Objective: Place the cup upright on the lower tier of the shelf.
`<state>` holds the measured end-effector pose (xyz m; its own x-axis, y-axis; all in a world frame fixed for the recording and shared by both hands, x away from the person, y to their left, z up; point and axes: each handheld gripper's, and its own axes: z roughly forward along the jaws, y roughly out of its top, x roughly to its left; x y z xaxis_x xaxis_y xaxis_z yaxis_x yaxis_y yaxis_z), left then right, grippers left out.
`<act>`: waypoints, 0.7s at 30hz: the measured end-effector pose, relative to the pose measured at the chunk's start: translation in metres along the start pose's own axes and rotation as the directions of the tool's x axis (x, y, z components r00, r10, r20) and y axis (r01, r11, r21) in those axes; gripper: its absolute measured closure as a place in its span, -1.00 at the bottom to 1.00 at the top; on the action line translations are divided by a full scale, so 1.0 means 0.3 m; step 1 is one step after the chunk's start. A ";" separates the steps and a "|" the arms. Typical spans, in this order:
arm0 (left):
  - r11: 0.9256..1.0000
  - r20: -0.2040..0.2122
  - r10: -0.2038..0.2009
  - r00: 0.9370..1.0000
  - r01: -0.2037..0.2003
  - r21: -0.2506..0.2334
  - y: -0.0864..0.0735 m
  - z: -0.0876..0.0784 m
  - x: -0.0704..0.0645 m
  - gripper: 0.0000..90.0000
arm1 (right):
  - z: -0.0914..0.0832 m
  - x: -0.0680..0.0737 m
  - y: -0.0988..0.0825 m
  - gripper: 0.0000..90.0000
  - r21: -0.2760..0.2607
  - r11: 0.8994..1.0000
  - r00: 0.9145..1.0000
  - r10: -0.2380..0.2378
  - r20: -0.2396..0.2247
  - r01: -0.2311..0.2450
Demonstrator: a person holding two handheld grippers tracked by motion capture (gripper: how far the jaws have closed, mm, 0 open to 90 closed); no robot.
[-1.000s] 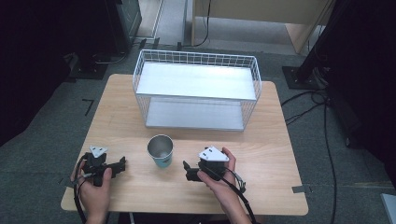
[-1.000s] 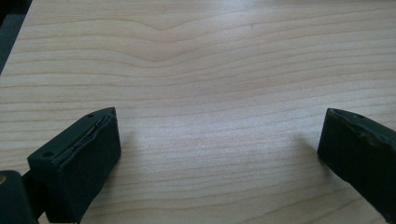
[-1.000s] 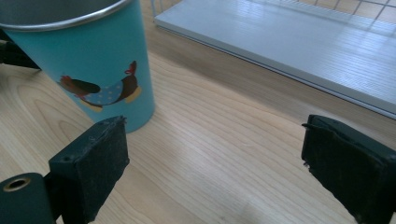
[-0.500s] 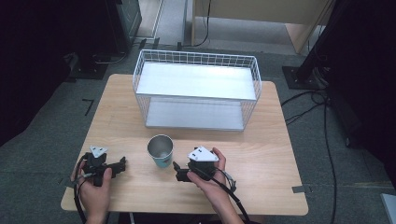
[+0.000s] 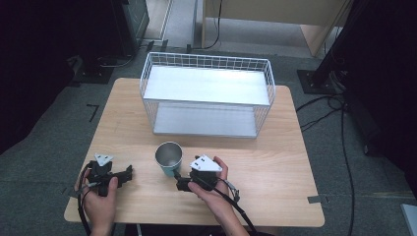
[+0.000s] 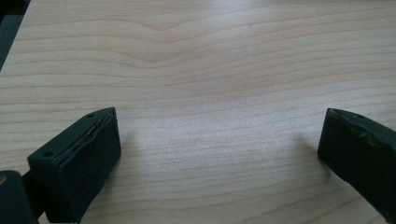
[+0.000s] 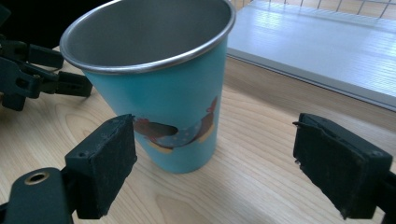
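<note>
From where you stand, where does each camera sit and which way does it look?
High view: above the person's side, looking forward and down on table and wire basket; left hand, right hand show.
Left gripper view: on the left gripper, facing bare table between open jaws.
Right gripper view: on the right gripper, facing the teal cup between its jaws, just closing, not touching.
Shared: teal cup, in high and right gripper views.

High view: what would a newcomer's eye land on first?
The teal, steel-lined cup stands upright and alone near the front of the wooden table. Behind it, a big white wire basket takes up the table's back half. The right claw sits beside the cup. Its jaws have just been closing, with the cup just ahead of them and not gripped.
</note>
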<state>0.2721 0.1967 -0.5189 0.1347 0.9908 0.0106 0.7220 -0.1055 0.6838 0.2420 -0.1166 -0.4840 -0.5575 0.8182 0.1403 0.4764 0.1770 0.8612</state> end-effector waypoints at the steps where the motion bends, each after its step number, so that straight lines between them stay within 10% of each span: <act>1: 1.000 0.000 0.000 1.000 0.000 0.000 0.000 0.000 0.000 -1.00 | 0.005 0.003 -0.001 -0.71 -0.002 1.000 1.000 0.004 -0.003 -0.004; 21: 1.000 0.000 -0.001 1.000 0.001 -0.001 0.000 0.000 0.000 -1.00 | 0.095 0.066 -0.012 -0.71 -0.065 0.996 0.997 0.058 -0.045 -0.061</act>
<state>0.2721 0.1966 -0.5189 0.1339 0.9909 0.0102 0.7215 -0.1045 0.6845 0.2485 -0.0855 -0.4981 -0.5591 0.8016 0.2118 0.4645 0.0912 0.8809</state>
